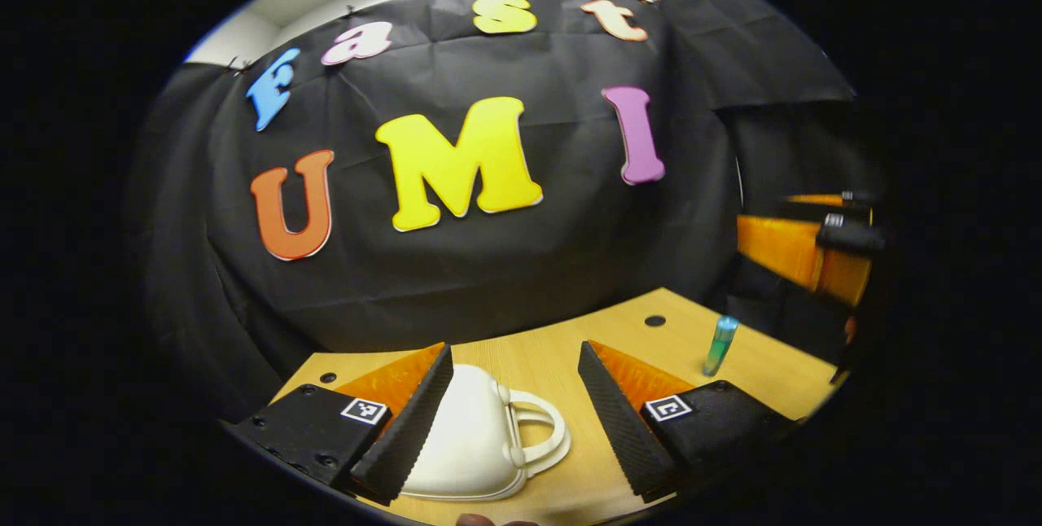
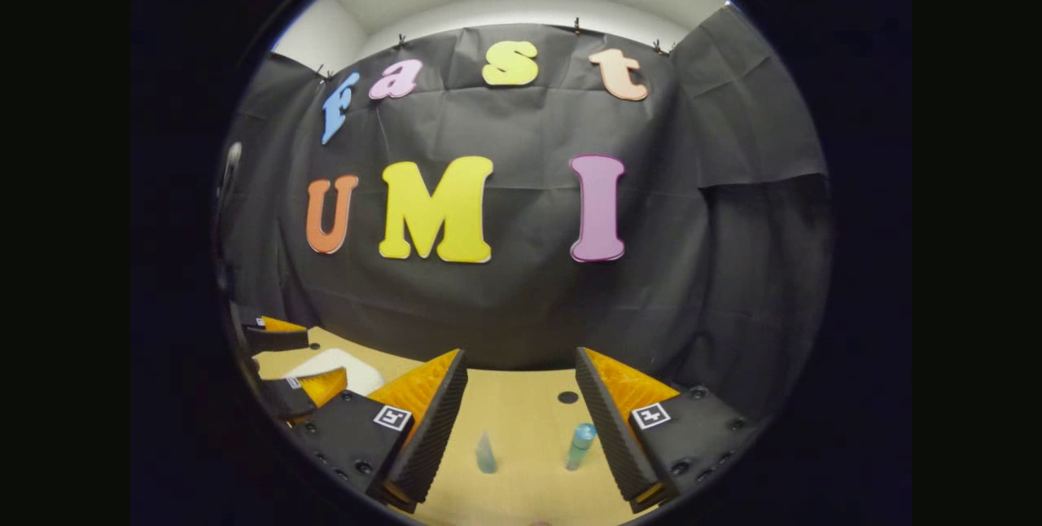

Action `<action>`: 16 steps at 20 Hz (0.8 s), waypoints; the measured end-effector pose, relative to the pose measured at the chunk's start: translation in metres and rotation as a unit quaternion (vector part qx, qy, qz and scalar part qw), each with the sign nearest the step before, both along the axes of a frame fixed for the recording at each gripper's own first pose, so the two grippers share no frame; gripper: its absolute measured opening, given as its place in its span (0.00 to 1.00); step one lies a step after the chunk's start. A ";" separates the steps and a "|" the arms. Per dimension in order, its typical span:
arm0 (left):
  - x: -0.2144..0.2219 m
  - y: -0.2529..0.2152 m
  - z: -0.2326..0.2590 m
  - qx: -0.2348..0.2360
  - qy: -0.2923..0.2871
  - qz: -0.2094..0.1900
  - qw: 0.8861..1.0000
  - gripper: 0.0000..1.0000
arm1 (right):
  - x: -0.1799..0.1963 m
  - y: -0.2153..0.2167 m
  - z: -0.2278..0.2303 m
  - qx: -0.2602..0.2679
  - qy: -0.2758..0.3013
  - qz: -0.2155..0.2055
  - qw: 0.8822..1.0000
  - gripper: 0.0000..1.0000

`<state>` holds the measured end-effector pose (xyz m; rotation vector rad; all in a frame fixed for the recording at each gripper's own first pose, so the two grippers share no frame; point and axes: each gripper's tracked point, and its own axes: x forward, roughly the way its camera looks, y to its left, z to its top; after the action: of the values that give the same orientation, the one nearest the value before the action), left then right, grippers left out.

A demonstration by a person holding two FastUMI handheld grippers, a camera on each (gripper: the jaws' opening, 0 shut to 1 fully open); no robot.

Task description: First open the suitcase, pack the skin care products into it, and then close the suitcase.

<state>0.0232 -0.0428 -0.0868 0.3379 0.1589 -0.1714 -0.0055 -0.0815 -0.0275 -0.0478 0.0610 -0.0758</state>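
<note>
Closed suitcase (image 1: 476, 436) on worktop (image 1: 553, 363), handle rightward, between the spread fingers of the empty left hand-held gripper (image 1: 513, 420), the nearer one; right hand-held gripper (image 2: 521, 420) open over bottles (image 2: 580, 444).

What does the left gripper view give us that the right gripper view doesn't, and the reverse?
Left gripper view alone: the white suitcase's handle, the case shut between the open left gripper.
Right gripper view alone: a small clear bottle standing between the open right gripper's fingers.
Both: the wooden table, the teal bottle, upright, and the white suitcase.
</note>
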 end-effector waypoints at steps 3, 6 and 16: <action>0.009 -0.003 -0.041 0.090 0.031 -0.031 0.995 0.99 | -0.003 -0.028 -0.012 -0.001 0.012 -0.019 1.000 0.79; 0.013 -0.004 -0.084 0.139 0.077 -0.040 0.986 0.98 | -0.004 -0.047 -0.016 0.002 0.019 -0.031 0.999 0.79; 0.041 0.016 -0.169 0.301 0.169 -0.028 0.938 0.87 | 0.003 -0.093 -0.027 0.000 0.019 -0.032 0.999 0.80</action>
<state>0.0643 -0.0272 -0.2555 0.9263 0.5489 -0.2363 -0.0021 -0.1743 -0.0543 -0.0469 0.1009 -0.1393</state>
